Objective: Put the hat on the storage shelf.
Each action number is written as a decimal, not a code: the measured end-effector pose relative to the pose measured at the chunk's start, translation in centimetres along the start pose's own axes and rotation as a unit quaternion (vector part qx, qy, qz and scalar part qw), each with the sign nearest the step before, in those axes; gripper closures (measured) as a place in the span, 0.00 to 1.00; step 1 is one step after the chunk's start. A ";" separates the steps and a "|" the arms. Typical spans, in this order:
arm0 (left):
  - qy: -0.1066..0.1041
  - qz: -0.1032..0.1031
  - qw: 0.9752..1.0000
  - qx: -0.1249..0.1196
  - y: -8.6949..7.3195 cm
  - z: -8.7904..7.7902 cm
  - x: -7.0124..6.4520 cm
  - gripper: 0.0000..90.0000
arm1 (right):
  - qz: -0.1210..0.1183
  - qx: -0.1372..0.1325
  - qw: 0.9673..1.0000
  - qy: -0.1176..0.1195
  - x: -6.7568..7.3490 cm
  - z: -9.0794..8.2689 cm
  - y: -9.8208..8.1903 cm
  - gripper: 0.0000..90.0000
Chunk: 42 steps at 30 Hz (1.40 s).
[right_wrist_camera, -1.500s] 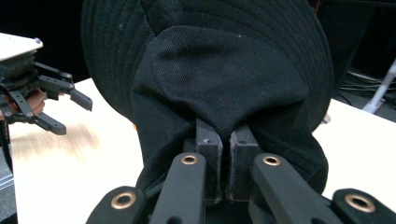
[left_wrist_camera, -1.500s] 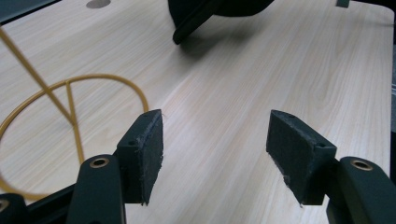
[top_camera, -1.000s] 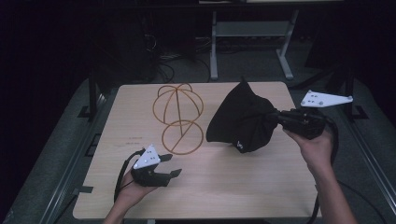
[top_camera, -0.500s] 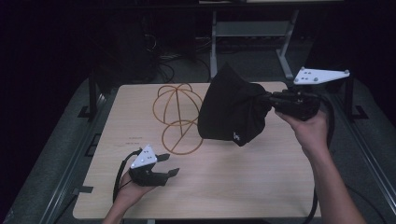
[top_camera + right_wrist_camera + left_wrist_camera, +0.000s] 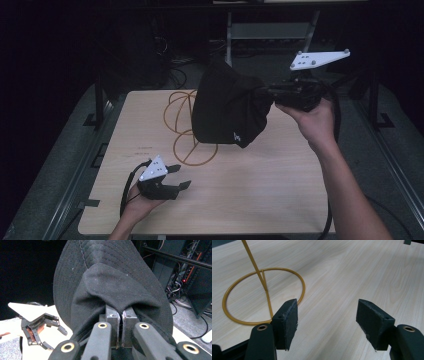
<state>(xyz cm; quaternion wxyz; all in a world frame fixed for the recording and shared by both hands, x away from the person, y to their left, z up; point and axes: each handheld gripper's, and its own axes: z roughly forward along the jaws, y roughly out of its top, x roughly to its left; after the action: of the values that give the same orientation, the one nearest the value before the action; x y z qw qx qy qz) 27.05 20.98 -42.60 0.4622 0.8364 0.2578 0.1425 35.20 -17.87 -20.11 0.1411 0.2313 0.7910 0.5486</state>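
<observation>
Two tongs, right tongs pinching black hat above table, left tongs agape.

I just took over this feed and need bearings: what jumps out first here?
The black hat hangs in the air over the table's far right, pinched in the shut right gripper. Beside it stands a gold wire stand on the wooden table. The left gripper rests open near the front left.

A pale wooden table carries a gold wire stand, its ring base flat on the top.
</observation>
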 end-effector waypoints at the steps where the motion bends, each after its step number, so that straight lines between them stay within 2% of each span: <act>1: 0.000 0.000 1.000 0.000 0.0 0.0 0.0 0.37 | 0.000 0.000 1.000 0.000 0.0 0.0 0.0 0.97; 7: 0.001 -0.005 1.000 0.000 -0.2 0.0 0.1 0.33 | -0.002 0.004 1.000 0.009 0.1 1.2 1.3 0.97; 16: 0.004 0.000 1.000 0.003 -0.3 -0.1 -0.1 0.29 | -0.013 0.015 1.000 0.024 0.8 3.9 3.7 0.97; 33: -0.009 0.019 1.000 0.015 -0.4 0.3 -0.7 0.29 | -0.025 0.026 0.999 0.033 1.3 7.1 5.9 0.97; 42: -0.015 0.019 1.000 0.014 -0.5 0.6 -0.9 0.29 | -0.025 0.033 0.998 0.041 1.4 9.6 6.8 0.97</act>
<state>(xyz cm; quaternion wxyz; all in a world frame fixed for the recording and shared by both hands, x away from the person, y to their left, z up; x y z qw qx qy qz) 26.39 20.26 -43.32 0.4515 0.8495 0.2370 0.1353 40.02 -7.51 -17.20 0.1140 0.1934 0.8193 0.5275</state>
